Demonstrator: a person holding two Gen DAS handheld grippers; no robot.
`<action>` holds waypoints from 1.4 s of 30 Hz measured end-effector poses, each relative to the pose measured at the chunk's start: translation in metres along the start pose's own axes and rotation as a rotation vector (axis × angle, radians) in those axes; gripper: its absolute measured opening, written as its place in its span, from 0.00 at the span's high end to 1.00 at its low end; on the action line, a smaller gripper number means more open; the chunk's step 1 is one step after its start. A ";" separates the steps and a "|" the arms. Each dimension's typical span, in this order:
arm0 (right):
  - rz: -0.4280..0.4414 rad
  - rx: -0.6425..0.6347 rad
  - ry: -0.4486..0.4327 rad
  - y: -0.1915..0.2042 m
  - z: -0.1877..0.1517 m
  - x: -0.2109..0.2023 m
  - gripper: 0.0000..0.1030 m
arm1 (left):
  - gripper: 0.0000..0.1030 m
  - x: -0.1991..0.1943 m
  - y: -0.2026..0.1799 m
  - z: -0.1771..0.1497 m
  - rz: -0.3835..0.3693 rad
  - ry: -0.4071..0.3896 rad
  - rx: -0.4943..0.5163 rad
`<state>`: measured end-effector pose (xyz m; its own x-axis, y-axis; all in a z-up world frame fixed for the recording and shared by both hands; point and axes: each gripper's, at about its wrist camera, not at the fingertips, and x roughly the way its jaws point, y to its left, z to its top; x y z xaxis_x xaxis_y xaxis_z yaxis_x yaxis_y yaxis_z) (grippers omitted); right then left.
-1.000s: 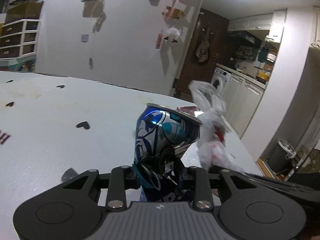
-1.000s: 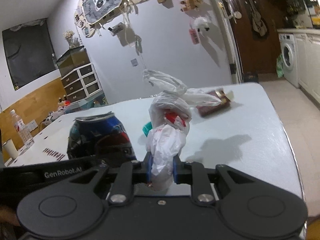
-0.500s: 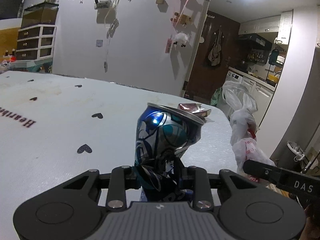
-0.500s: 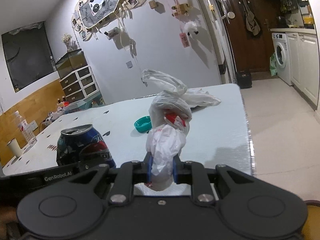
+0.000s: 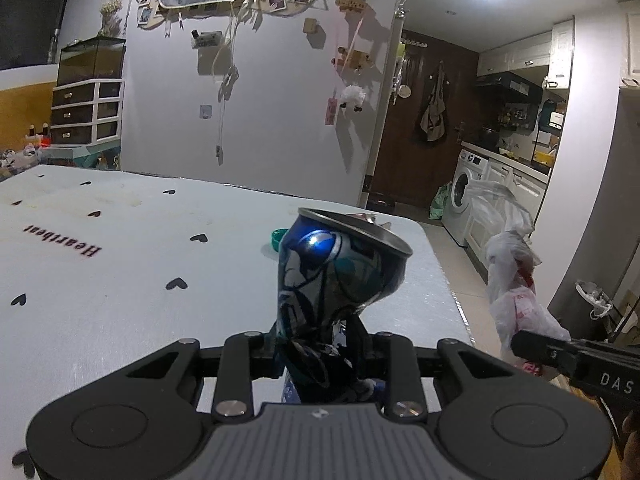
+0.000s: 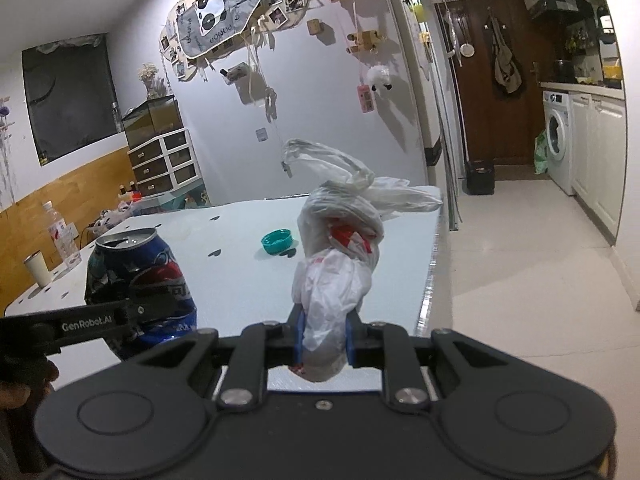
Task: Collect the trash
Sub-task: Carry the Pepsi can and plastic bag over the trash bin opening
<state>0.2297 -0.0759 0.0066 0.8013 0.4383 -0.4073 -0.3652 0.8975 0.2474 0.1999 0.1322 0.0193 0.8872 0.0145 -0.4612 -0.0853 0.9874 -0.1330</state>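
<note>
The left gripper [image 5: 316, 344], low in the frame's centre, has its jaws clamped on a crushed blue soda can [image 5: 336, 276]; the right gripper [image 6: 322, 336], likewise bottom centre, pinches a knotted white plastic bag [image 6: 336, 264], both angled slightly downward

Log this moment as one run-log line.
left tongs: shut on crushed can | right tongs: shut on plastic bag | teal cap: on table

A home: photo-hung wall [image 6: 320, 80], washing machine [image 6: 558, 148] by kitchen cabinets [image 6: 596, 160], heart-print table [image 5: 120, 264].
</note>
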 end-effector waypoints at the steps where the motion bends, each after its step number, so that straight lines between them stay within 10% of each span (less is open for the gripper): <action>1: -0.004 -0.003 -0.001 -0.003 -0.001 -0.006 0.80 | 0.70 -0.004 -0.006 -0.001 0.001 -0.002 0.007; 42: -0.240 0.023 0.005 -0.159 -0.045 -0.139 0.80 | 0.72 -0.013 -0.219 -0.063 -0.186 0.036 0.225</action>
<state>0.1549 -0.2775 -0.0151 0.8613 0.2128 -0.4614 -0.1538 0.9747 0.1624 0.1784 -0.0946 -0.0008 0.8613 -0.1719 -0.4781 0.1840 0.9827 -0.0219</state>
